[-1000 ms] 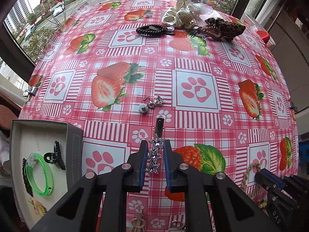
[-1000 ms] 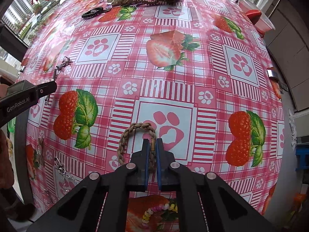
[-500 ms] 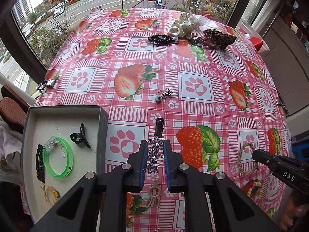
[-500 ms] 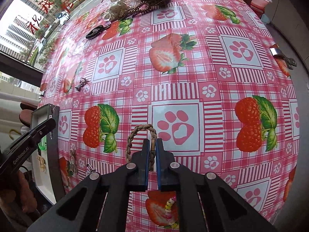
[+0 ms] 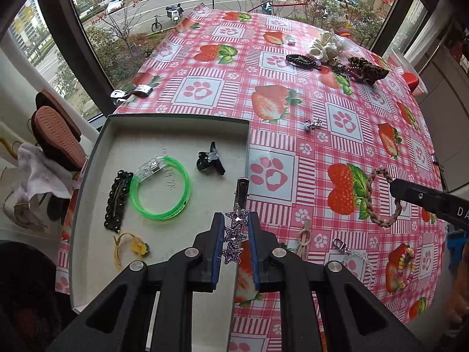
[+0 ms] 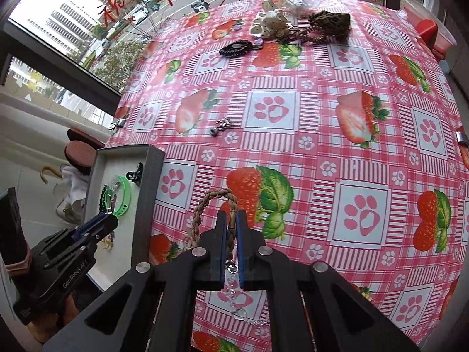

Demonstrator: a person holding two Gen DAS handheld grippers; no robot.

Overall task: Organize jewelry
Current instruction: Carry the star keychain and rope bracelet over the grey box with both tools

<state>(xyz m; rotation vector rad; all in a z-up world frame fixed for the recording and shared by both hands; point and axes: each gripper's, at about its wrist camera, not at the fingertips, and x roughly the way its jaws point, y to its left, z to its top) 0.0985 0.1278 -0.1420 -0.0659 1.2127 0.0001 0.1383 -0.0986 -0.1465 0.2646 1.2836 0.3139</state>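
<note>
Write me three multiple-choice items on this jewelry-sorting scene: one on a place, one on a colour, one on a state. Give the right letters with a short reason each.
1. Where does the small black claw clip lie?
A. in the grey tray
B. on a strawberry print
C. beside the leopard-print clip

2. What colour is the bangle in the tray?
A. red
B. green
C. white

3. What is the right gripper doing?
A. standing open over the cloth
B. shut on nothing
C. shut on the braided bracelet

Key: 1 A, the clip rests on the tray floor beside the bangle. 2 B, the ring is bright translucent green. 3 C, the braid runs between its closed fingers.
</note>
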